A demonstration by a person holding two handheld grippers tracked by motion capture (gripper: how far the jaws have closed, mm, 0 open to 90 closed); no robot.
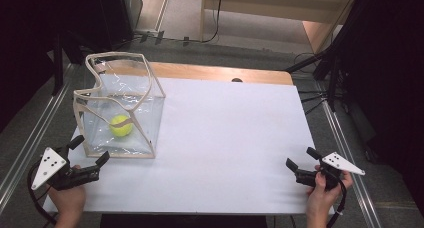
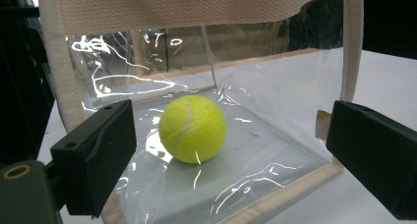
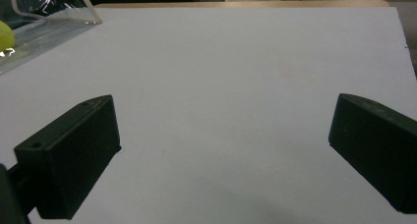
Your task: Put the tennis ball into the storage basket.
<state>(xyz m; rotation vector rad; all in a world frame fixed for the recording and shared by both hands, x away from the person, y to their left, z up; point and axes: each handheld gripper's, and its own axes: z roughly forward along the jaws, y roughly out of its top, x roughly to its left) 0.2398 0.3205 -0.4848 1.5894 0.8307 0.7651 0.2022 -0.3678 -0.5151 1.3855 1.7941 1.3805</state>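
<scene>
At the table's left side we note a clear plastic bag with beige fabric edging, standing open; a yellow-green tennis ball (white seam visible) rests inside. Left gripper is spread just before it; right gripper spread, well apart.

High view looks forward and down over the white rectangular table top; left gripper view sits close against the clear plastic cloth-trimmed bag; right gripper view, low over the table, catches seemingly that bag's corner.
</scene>
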